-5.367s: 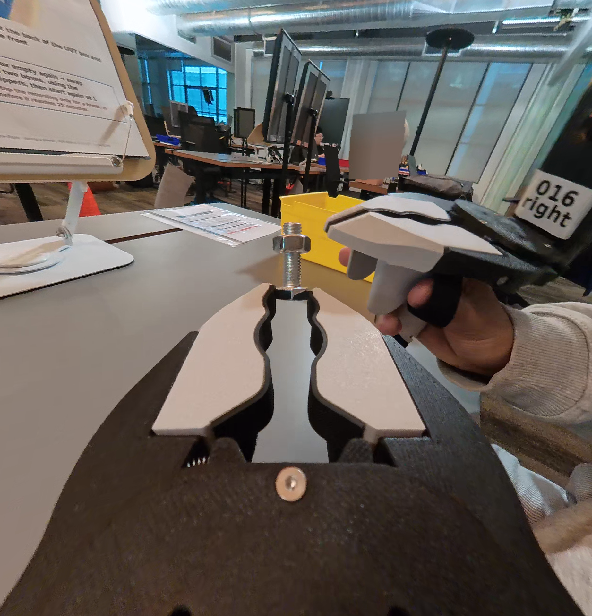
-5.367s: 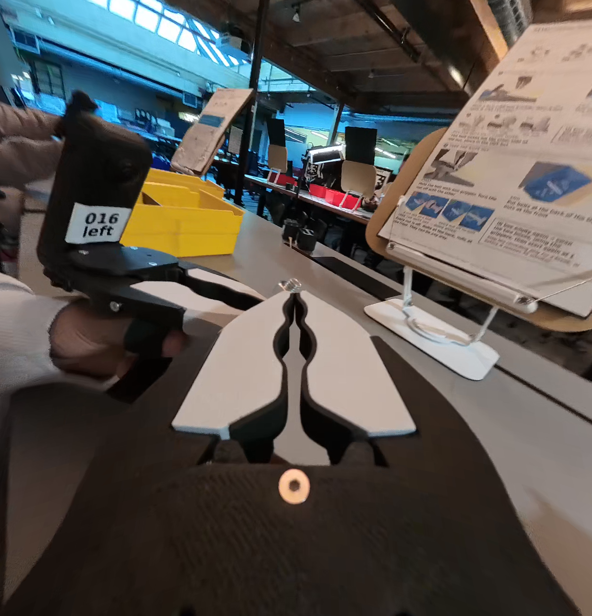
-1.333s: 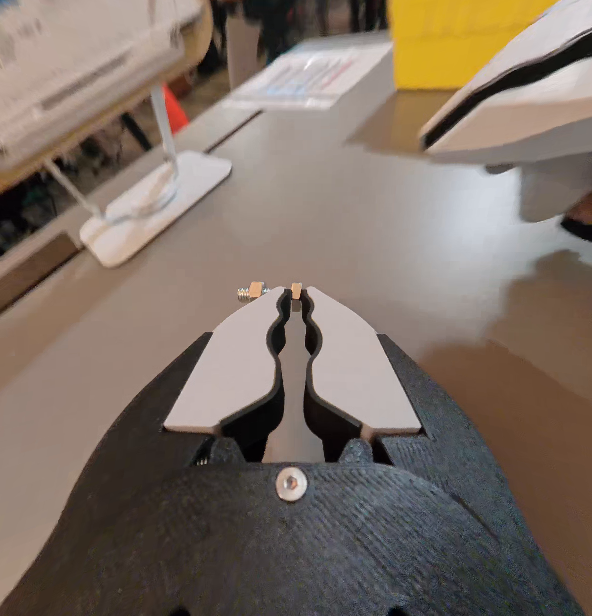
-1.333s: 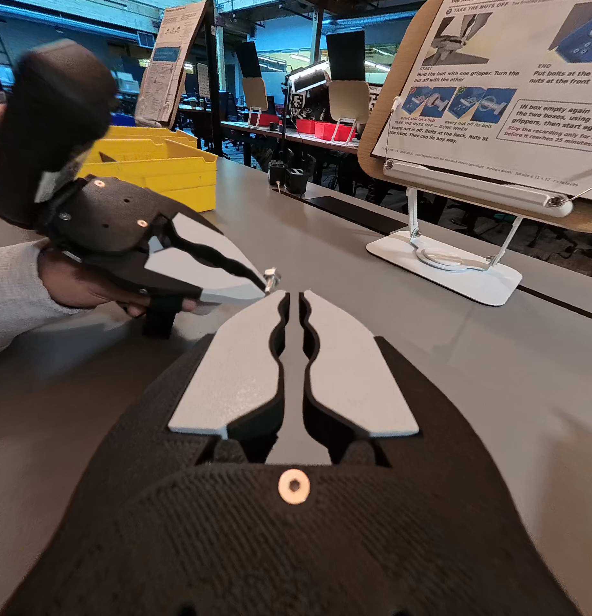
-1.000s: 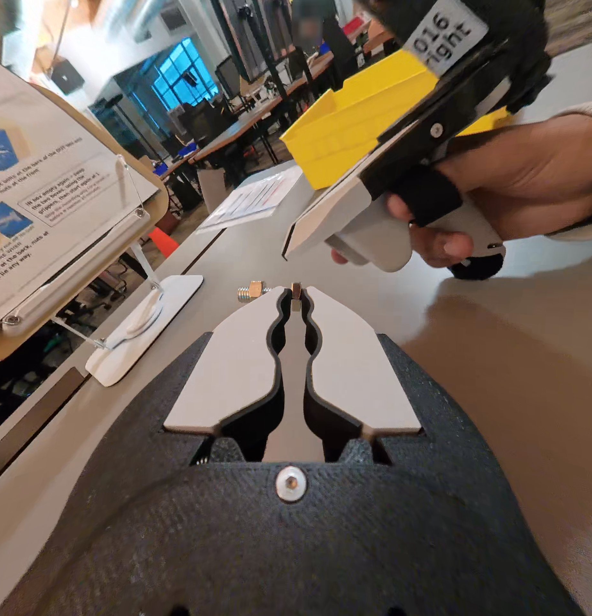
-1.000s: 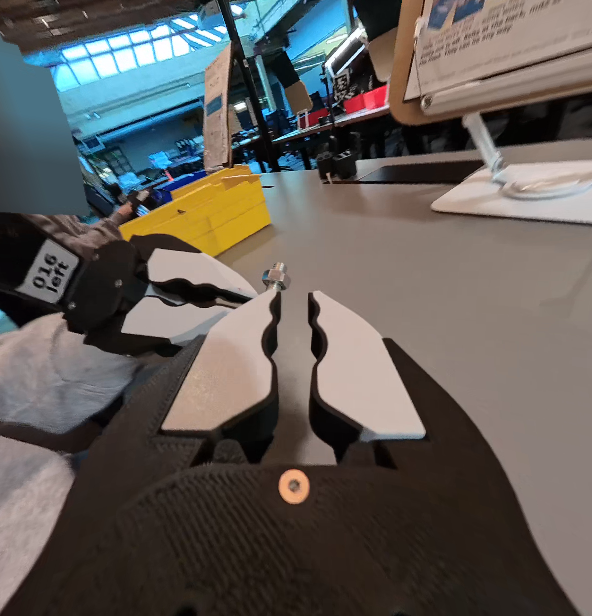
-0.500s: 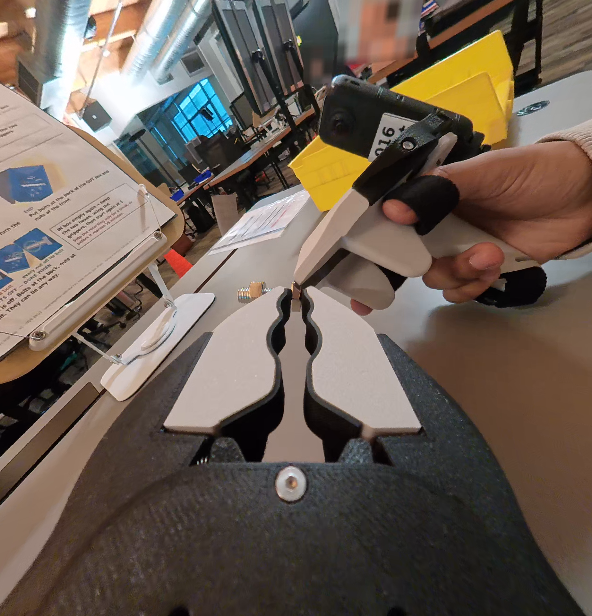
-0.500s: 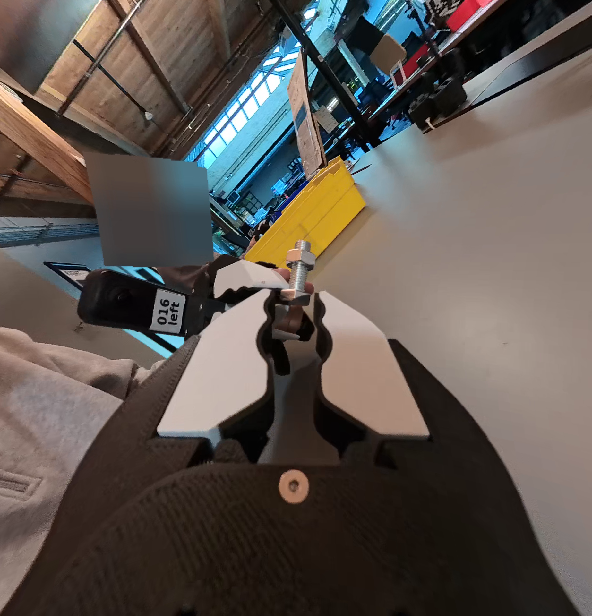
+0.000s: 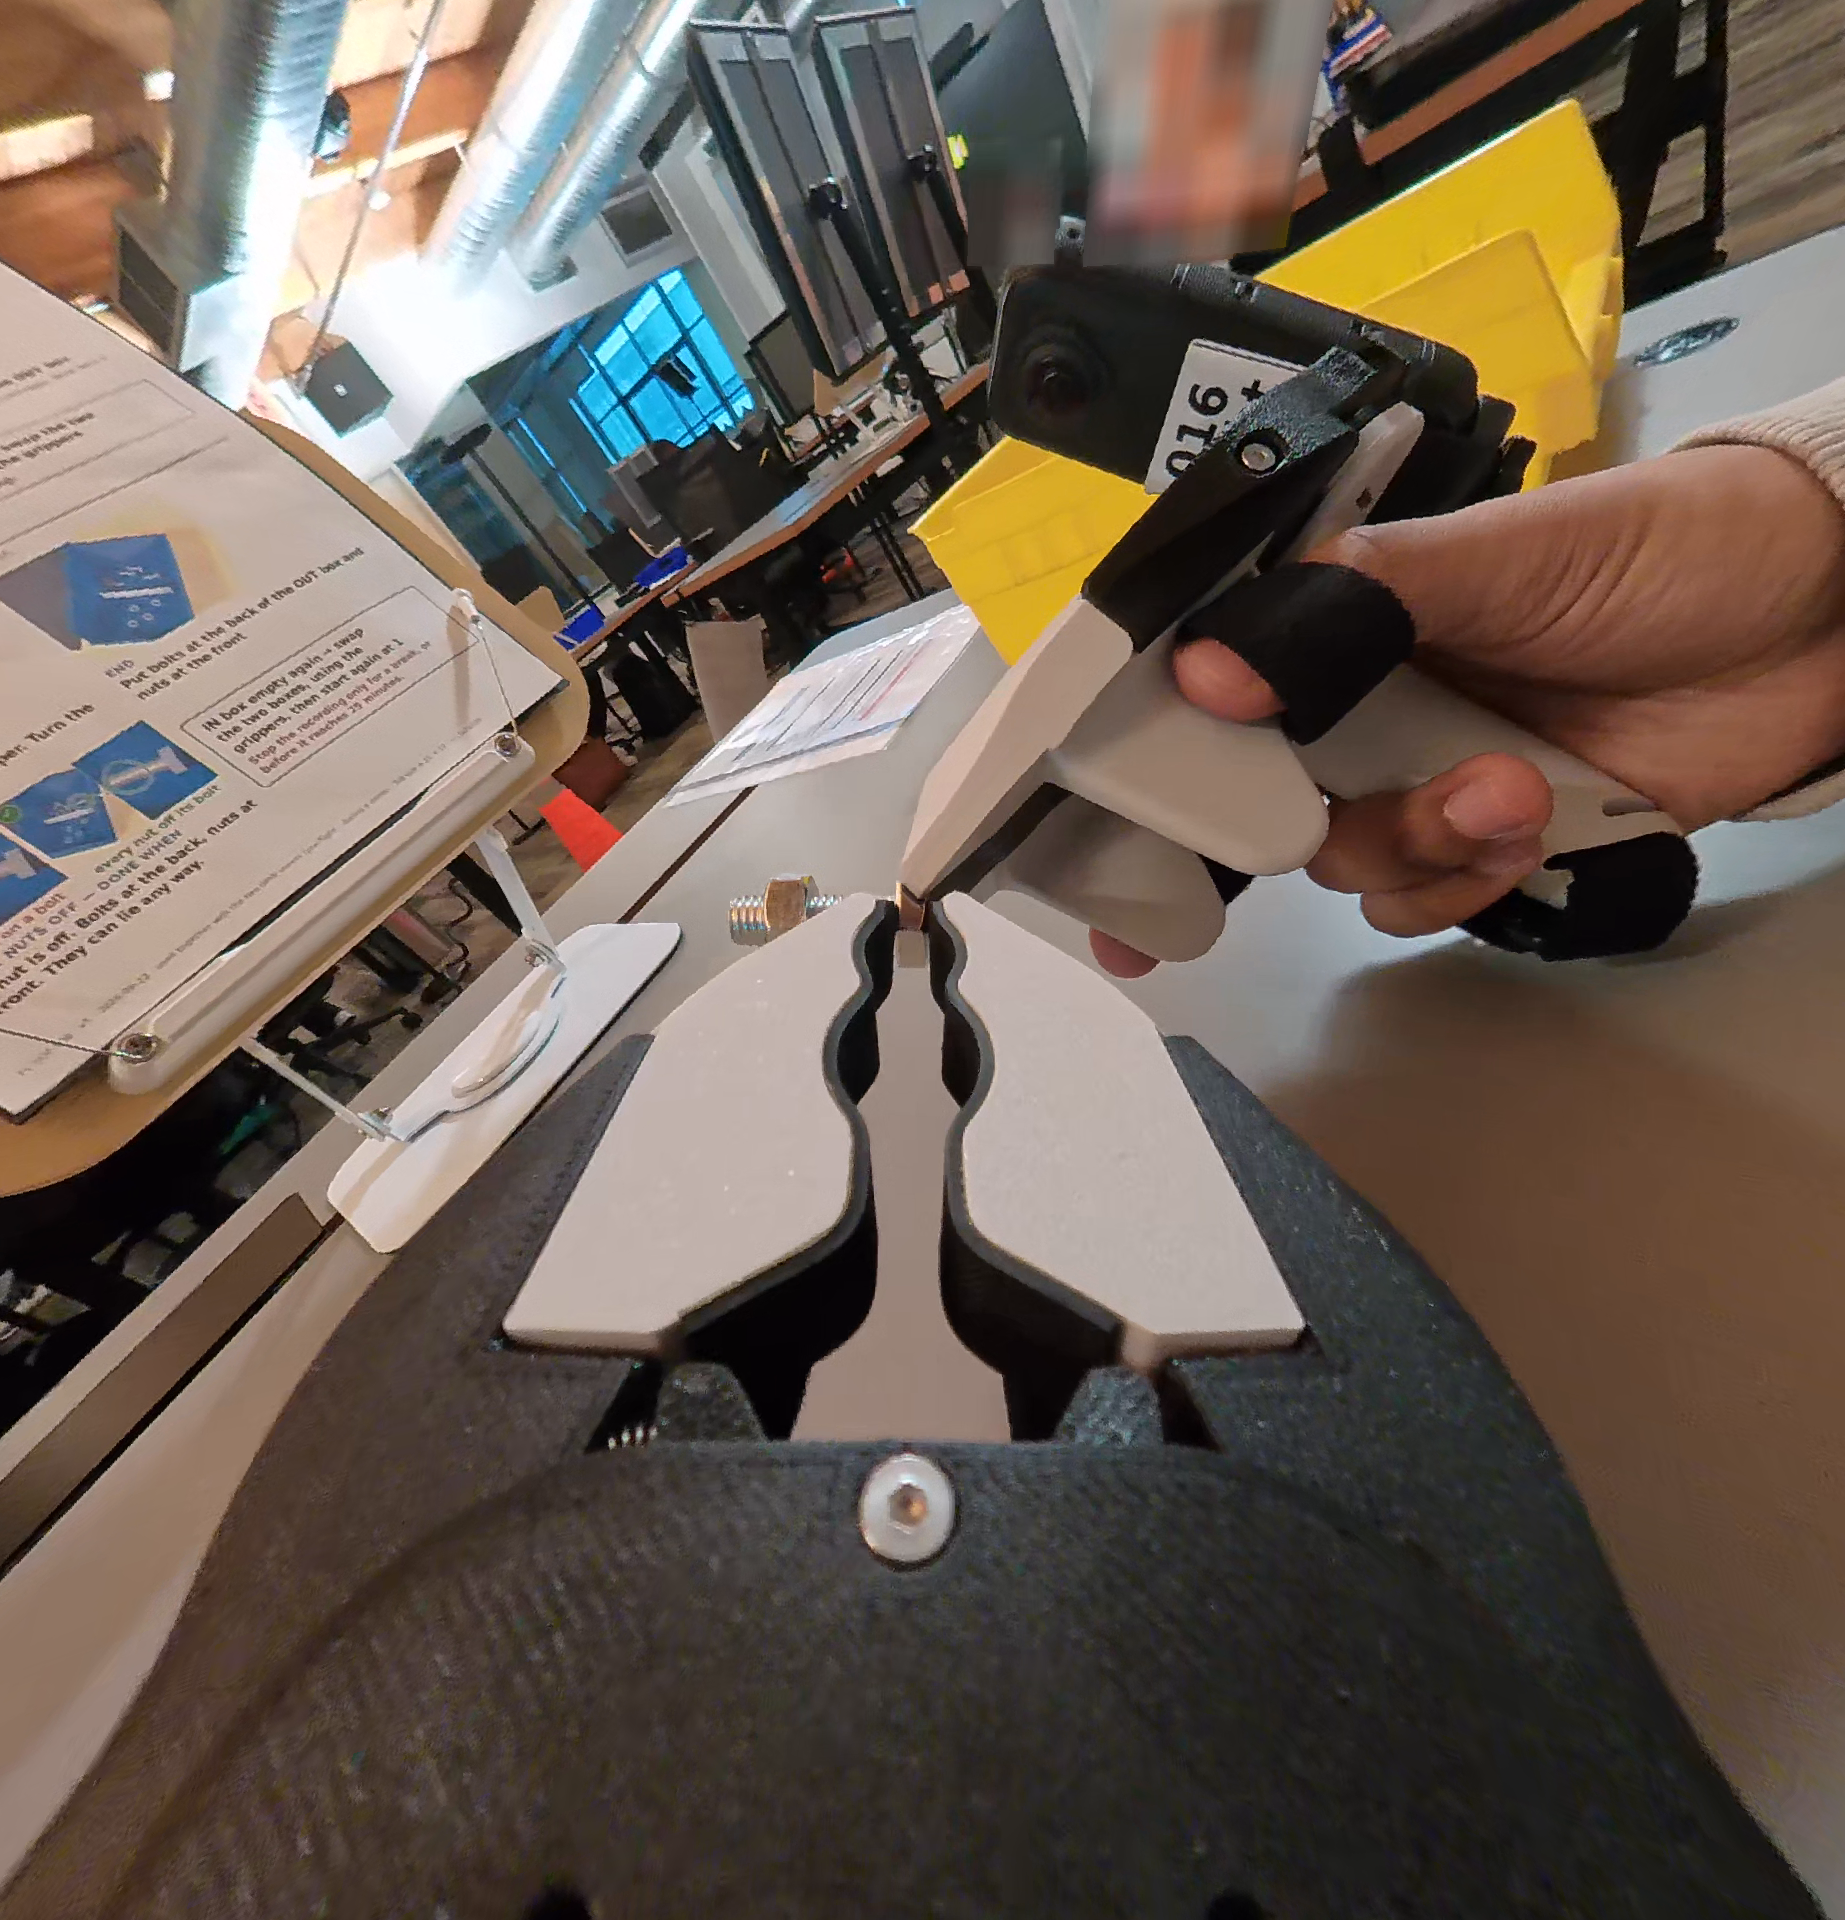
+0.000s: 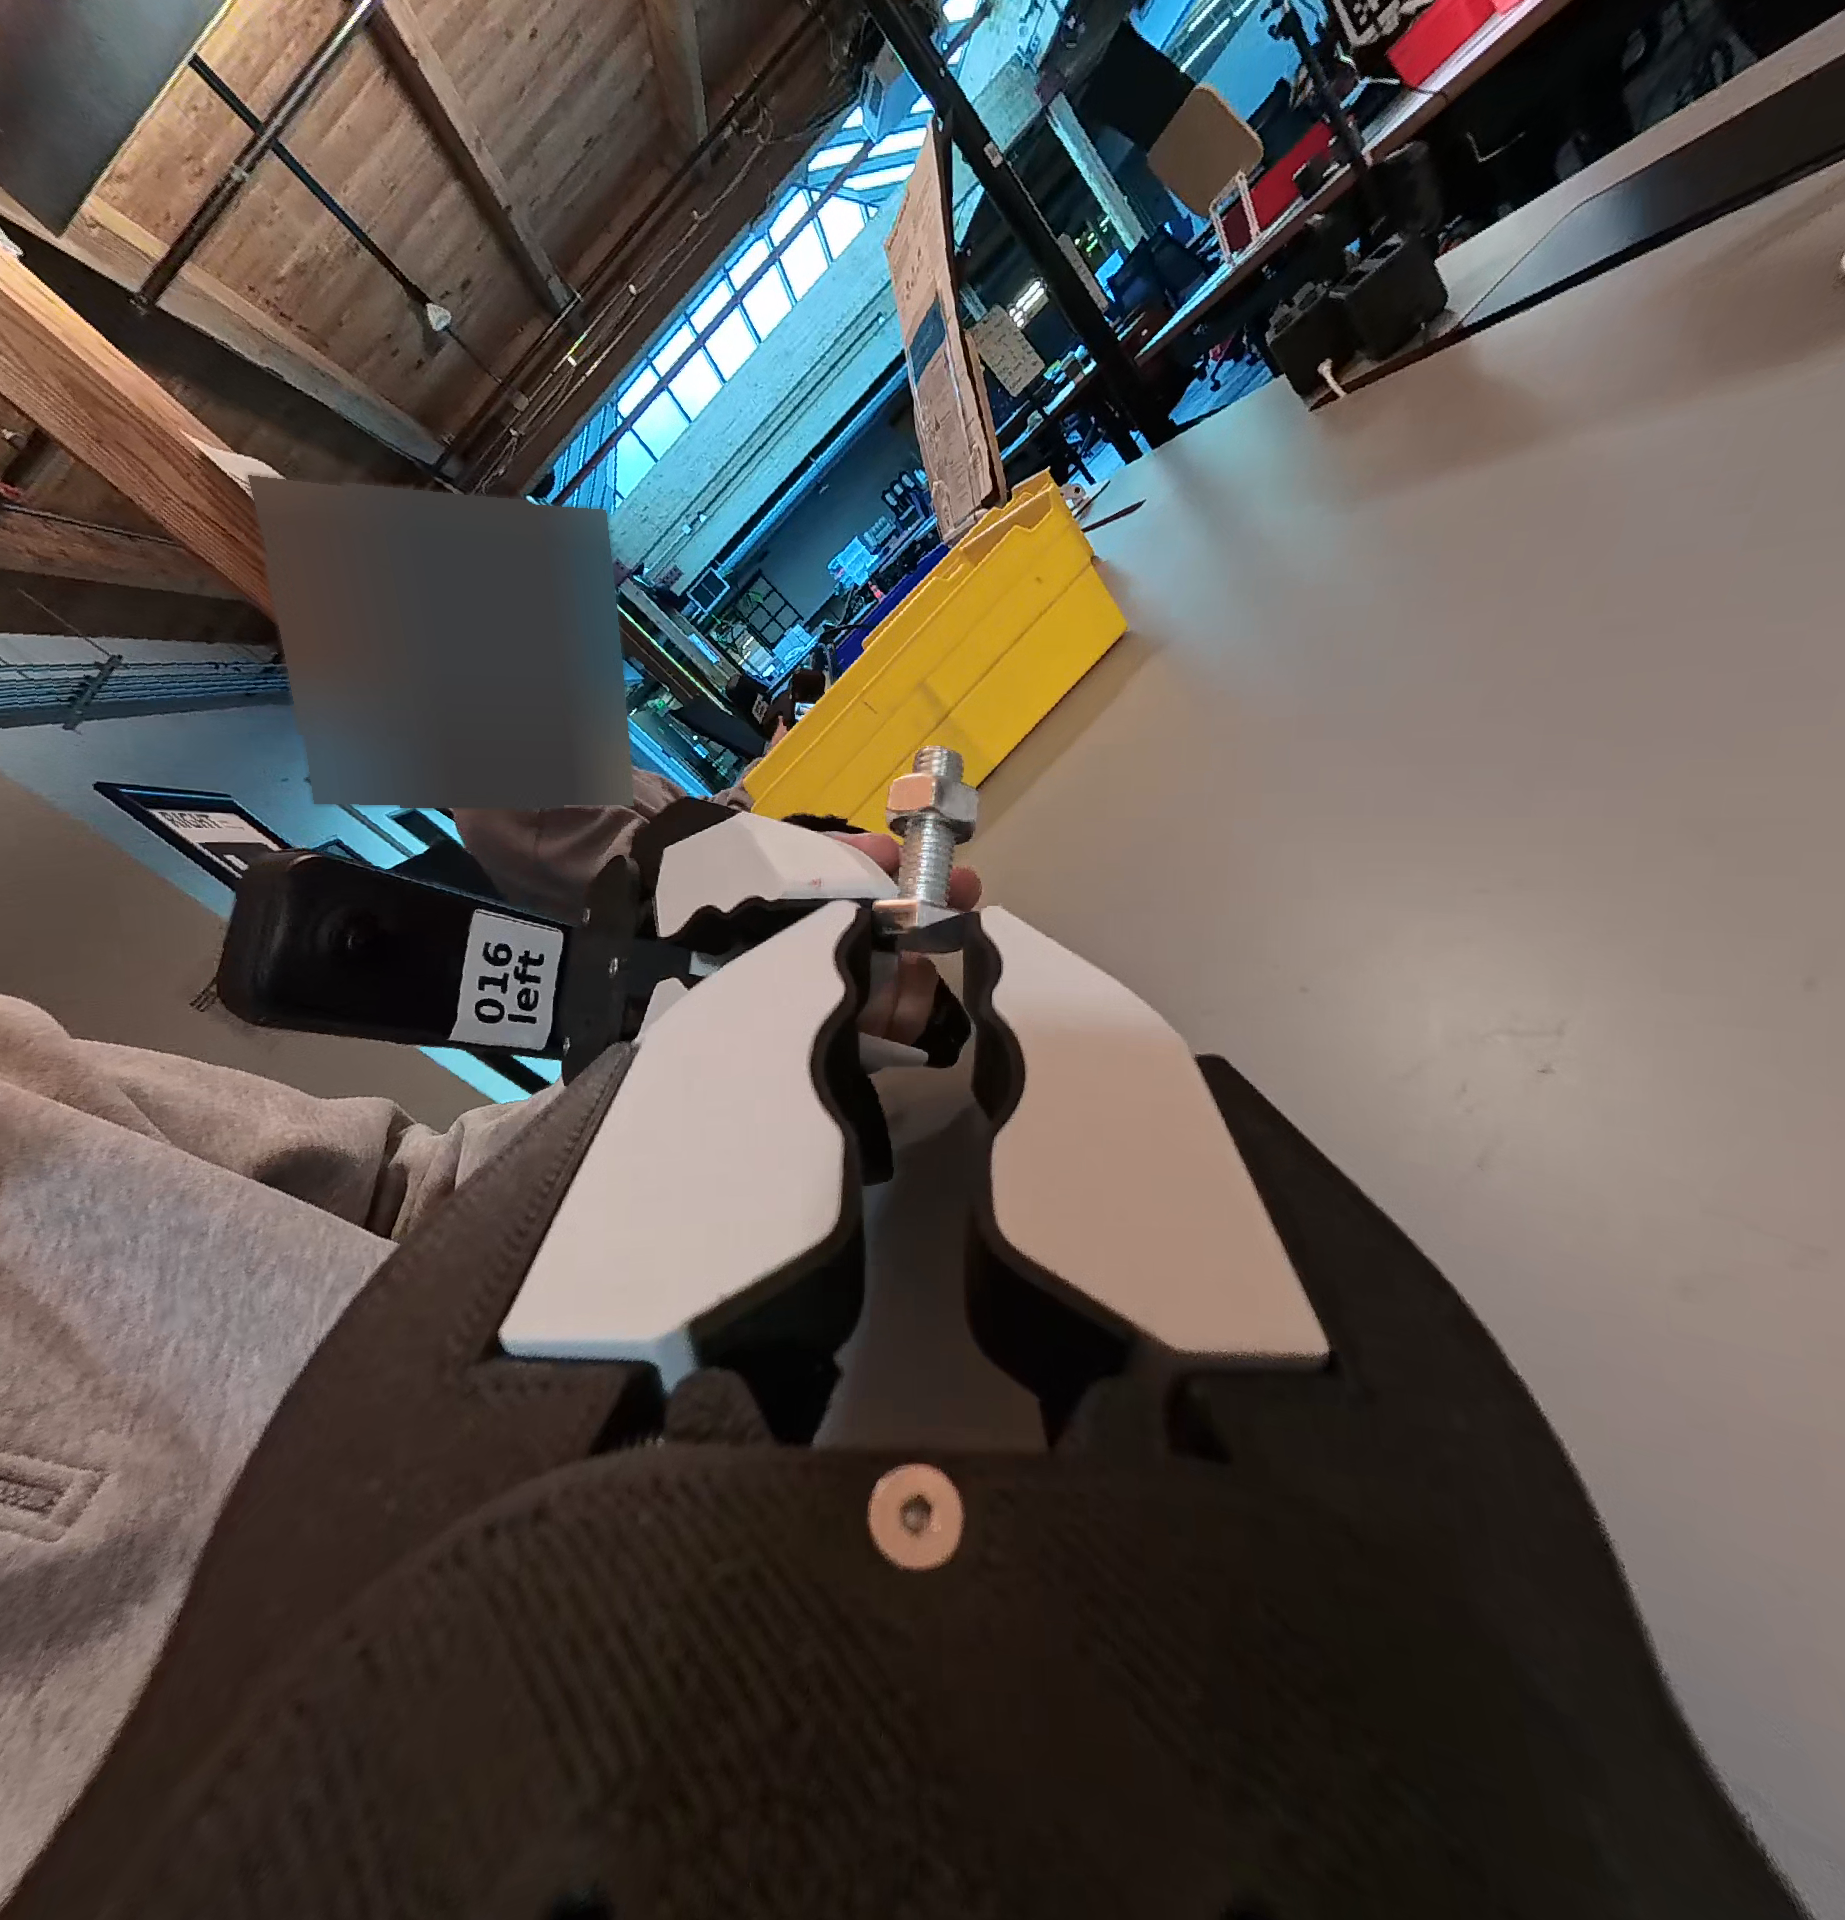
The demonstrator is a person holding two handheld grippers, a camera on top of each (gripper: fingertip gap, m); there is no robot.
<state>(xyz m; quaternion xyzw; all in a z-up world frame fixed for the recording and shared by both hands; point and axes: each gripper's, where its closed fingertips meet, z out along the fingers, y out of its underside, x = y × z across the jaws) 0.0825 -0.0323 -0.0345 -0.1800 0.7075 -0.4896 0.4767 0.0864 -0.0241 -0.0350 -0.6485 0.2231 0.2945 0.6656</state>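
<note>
A silver bolt (image 10: 926, 871) carries a hex nut (image 10: 933, 800) near its threaded end. My left gripper (image 9: 910, 916) is shut on the bolt's head, and the shaft and nut (image 9: 783, 902) stick out to the left past its fingertip. My right gripper (image 10: 920, 923) comes in from the right, rolled on its side, and is closed around the same bolt head (image 10: 918, 932). In the left wrist view its tips (image 9: 923, 888) meet my left tips. A finger (image 10: 752, 868) of the left gripper shows just left of the bolt. Both grippers are held above the grey table (image 9: 1520, 1143).
Yellow bins (image 9: 1417, 343) stand at the far side of the table, also in the right wrist view (image 10: 949, 665). A document stand (image 9: 222, 675) with a white base (image 9: 502, 1060) is at the left. A printed sheet (image 9: 824, 707) lies flat beyond it. Only a small space, under 4 cm, lies between the two pairs of fingers.
The bolt, upright in the left gripper 5.4 s ago, now lies sideways. The right gripper opened, rolled over, moved in and closed around the bolt head.
</note>
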